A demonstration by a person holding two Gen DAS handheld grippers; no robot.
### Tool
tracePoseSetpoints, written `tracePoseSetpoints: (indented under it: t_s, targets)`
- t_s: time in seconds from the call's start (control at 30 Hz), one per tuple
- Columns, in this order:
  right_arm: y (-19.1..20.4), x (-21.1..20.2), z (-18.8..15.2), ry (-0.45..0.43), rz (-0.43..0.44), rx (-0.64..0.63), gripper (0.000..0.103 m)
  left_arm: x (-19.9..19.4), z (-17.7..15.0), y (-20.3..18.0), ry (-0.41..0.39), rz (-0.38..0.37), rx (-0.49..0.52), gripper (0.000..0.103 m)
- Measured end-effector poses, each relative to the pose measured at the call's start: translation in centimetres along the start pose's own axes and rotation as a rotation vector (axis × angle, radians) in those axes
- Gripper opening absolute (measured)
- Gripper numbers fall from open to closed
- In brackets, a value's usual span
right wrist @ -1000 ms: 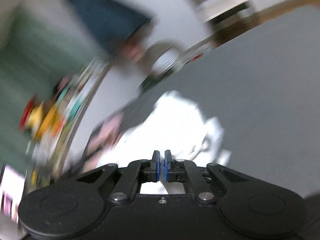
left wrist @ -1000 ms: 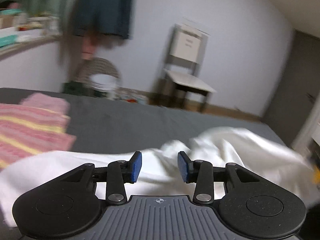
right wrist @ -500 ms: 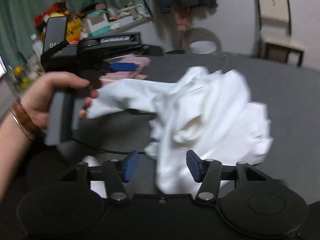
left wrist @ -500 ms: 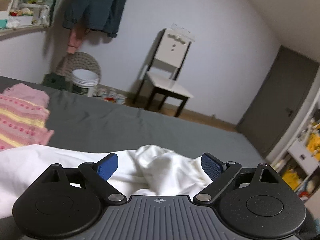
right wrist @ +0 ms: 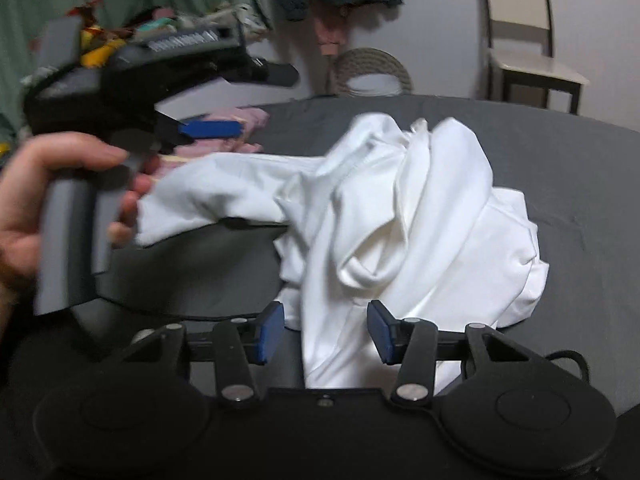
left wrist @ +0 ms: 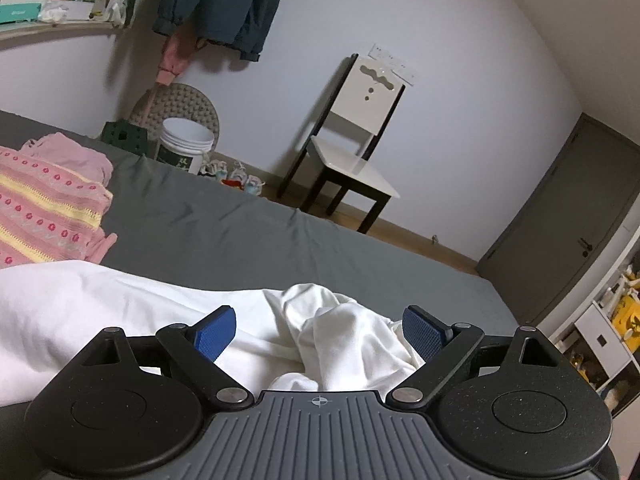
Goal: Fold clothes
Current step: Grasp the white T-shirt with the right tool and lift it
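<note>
Both tongs have spread wider over the crumpled white shirt (right wrist: 420, 216).

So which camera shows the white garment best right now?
The right wrist view: the white garment lies crumpled on the dark bedsheet, nearly all of it visible, one end stretched out leftward. The left wrist view catches only its near folds behind the tongs.

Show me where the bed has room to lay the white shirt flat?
Bare grey sheet runs from the white shirt to the bed's far edge, right of the pink pile. There is more right of the shirt in the right view. It is crowded left, where pile and shirt nearly meet.
</note>
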State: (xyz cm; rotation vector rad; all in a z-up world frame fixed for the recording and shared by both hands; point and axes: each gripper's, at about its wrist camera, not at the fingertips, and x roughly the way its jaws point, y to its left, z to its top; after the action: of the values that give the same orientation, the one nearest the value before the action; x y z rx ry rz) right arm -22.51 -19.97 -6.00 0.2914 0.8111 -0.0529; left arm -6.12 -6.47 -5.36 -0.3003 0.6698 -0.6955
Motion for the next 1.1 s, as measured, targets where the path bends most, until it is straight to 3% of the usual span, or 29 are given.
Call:
tracePoseSetpoints:
  t_s: [0.2,0.43,0.67,0.87,1.1]
  targets:
    - [-1.0,0.7,0.3,-0.049,-0.045,0.092,0.034,0.2,-0.1,0.1,0.013,0.002,0.005,0.091]
    - [1.0,0.0,-0.2,-0.036,-0.017,0.009,0.034,0.1,0.1,0.4,0.008,0.004,0.001,0.091]
    - [0.2,0.8,-0.3,-0.017,-0.061,0.069,0.034,0.2,0.0,0.6,0.02,0.002,0.007,0.091]
    - [-0.3,1.1,0.2,-0.051,-0.062,0.085,0.034,0.4,-0.1,0.4,0.025,0.0,0.01,0.091]
    - [-0.7,2.7,0.2,-0.05,-0.073,0.1,0.02,0.5,-0.2,0.5,0.036,0.002,0.013,0.091]
